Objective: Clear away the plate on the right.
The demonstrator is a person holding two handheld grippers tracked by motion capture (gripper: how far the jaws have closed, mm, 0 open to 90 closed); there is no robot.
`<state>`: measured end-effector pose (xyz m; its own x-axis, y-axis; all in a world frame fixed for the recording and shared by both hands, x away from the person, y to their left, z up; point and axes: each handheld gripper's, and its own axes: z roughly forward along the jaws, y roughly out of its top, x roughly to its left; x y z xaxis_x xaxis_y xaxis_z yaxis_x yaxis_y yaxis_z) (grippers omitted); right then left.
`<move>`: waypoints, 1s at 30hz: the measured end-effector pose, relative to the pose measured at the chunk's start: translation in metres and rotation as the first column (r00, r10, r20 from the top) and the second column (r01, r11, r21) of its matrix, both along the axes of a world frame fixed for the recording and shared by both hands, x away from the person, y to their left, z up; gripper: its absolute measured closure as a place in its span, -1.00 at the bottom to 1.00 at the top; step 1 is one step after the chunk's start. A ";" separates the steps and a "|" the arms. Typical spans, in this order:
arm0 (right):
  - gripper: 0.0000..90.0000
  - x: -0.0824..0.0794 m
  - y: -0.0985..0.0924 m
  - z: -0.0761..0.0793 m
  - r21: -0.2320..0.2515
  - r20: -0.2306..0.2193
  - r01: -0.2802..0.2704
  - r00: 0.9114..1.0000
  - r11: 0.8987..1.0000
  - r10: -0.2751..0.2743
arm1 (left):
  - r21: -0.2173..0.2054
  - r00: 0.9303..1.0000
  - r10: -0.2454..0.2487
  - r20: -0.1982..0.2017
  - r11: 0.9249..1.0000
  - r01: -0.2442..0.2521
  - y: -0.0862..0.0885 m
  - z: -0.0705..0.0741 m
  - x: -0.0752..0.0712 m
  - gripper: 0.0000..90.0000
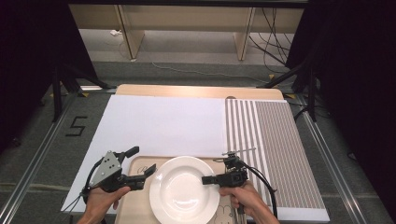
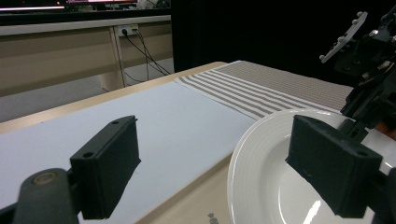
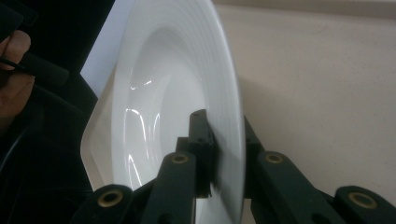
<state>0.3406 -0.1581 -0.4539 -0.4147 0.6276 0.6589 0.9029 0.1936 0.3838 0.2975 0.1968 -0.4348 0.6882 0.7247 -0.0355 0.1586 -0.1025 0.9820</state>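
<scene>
A white deep plate point(image 1: 184, 191) lies over a beige tray point(image 1: 136, 205) at the table's near edge. My right gripper point(image 1: 208, 179) is shut on the plate's right rim; in the right gripper view its jaws pinch the rim from both sides point(image 3: 224, 161), with the plate point(image 3: 163, 93) stretching away and the tray point(image 3: 327, 93) behind. My left gripper point(image 1: 141, 161) stands open just left of the plate, touching nothing. In the left gripper view point(image 2: 219, 168) the plate's left rim point(image 2: 261, 149) lies near the right jaw, and the other gripper point(image 2: 369, 74) shows beyond.
A white board point(image 1: 159, 123) covers the table's middle and left. A grey striped mat point(image 1: 275, 144) lies along the right side. Beyond the table's far edge stand wooden furniture legs and cables on the floor. A person's hands hold both grippers at the bottom.
</scene>
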 end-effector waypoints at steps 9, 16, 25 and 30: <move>0.83 0.002 0.000 -0.002 -0.006 -0.001 0.009 1.000 1.000 -0.009 | 0.005 1.000 -0.002 0.001 1.000 0.002 0.000 0.000 0.000 -0.65; 0.73 0.003 -0.001 -0.005 -0.048 0.006 -0.005 1.000 0.999 0.005 | 0.004 1.000 -0.001 0.001 1.000 0.001 0.000 0.000 0.000 -0.65; 0.53 0.004 0.002 -0.010 -0.165 0.089 -0.010 0.996 0.986 0.024 | 0.006 1.000 -0.001 0.002 1.000 0.001 -0.001 0.000 0.000 -0.65; 0.20 0.005 0.001 -0.011 -0.253 0.154 -0.028 0.986 0.967 0.069 | 0.006 1.000 -0.002 0.001 1.000 0.002 -0.001 0.000 0.000 -0.65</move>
